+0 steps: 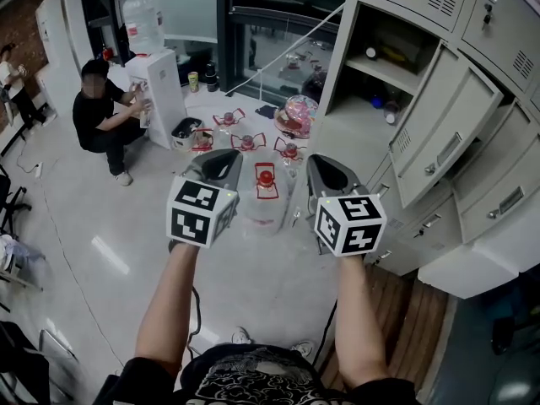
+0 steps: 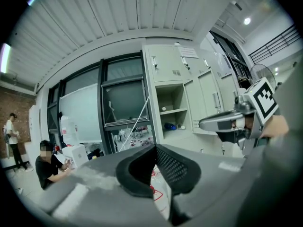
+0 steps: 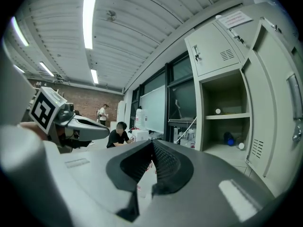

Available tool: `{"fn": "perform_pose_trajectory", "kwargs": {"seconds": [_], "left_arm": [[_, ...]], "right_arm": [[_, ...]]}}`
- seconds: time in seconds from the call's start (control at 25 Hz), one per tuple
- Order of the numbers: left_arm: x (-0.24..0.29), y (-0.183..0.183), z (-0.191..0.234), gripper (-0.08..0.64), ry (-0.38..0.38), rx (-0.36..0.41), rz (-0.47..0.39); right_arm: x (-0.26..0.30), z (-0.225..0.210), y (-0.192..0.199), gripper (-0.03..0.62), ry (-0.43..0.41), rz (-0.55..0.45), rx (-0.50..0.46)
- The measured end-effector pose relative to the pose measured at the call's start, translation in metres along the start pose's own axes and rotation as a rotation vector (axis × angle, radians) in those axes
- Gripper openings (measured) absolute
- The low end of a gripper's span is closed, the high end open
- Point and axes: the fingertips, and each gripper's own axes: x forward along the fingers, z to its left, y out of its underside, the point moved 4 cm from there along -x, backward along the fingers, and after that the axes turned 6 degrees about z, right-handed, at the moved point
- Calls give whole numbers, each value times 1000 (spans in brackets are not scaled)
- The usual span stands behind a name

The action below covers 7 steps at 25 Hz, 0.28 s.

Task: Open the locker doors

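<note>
Far left, well apart from the work: a person (image 1: 103,116) crouching at a white boxy dispenser (image 1: 160,91), no part of the task. Between there and the tools, glossy grey floor (image 1: 101,251) scattered with clear containers (image 1: 266,178) topped in red. Nearer, holds the left tool (image 1: 221,164) out level over that floor: matte grey shell, black ribbed pads (image 2: 173,167) pressed together on nothing, probably shut simply for carrying, with no handle in reach yet. Just beside it, holds the right tool (image 1: 326,172) the same way, pads closed tip to tip and empty too; nearer the lockers (image 1: 472,184), so likely the first to reach. Right of both, well clear of either tool, the lockers themselves: pale grey painted sheet steel, flat rectangular fronts with louvred vents and slim bar handles (image 1: 506,201). One door (image 1: 434,108) already swung out on its hinge, baring a shelf (image 1: 380,67) with a few small things, too small to name. Every other front in view shut. Calls next, by the look of it, for spreading a tool and hooking a bar handle; smooth thin metal, so some risk of slipping off the ribbed pads.
</note>
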Motion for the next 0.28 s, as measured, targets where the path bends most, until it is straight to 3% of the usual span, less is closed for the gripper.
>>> {"fn": "perform_pose_trajectory", "kwargs": {"seconds": [0.28], "left_arm": [[-3, 8, 9, 0, 20, 0, -1]], "right_arm": [[1, 11, 2, -2, 28, 5, -2]]}}
